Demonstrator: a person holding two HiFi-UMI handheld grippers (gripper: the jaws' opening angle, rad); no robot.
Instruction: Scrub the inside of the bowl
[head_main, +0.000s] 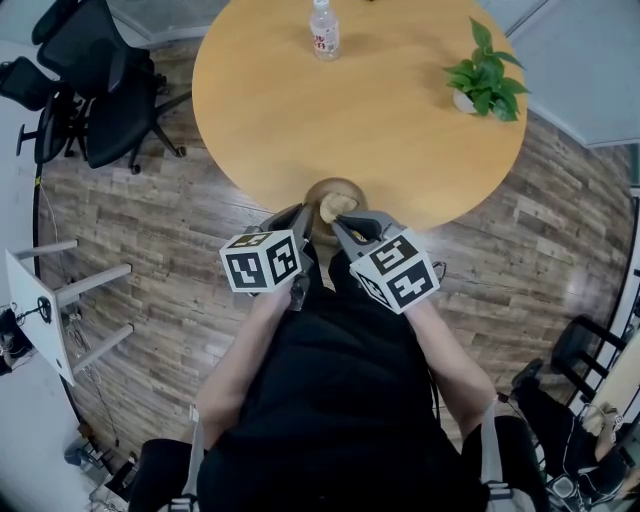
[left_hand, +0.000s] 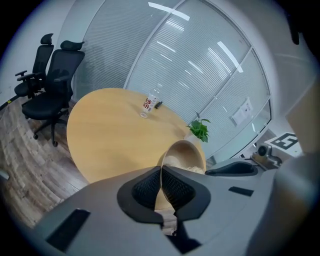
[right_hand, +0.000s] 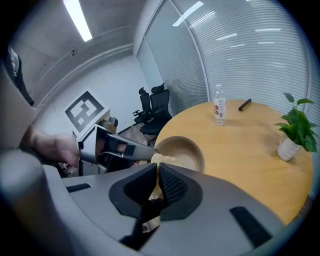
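Note:
A tan wooden bowl (head_main: 322, 193) sits at the near edge of the round table (head_main: 280, 110), tipped toward me. In the left gripper view the bowl (left_hand: 192, 149) stands on edge, and my left gripper (left_hand: 161, 173) is shut on its thin rim. In the head view my left gripper (head_main: 303, 216) is at the bowl's left side. My right gripper (right_hand: 156, 172) is shut on a pale fibrous scrub pad (right_hand: 161, 160), which lies against the inside of the bowl (right_hand: 187, 150). The pad (head_main: 338, 207) shows inside the bowl, with my right gripper (head_main: 342, 228) just below it.
A water bottle (head_main: 323, 28) stands at the table's far side and a potted plant (head_main: 484, 75) at its right. A small dark object (right_hand: 244, 104) lies near the bottle. Black office chairs (head_main: 85, 85) stand to the left, and a white desk (head_main: 35, 310) is beside me.

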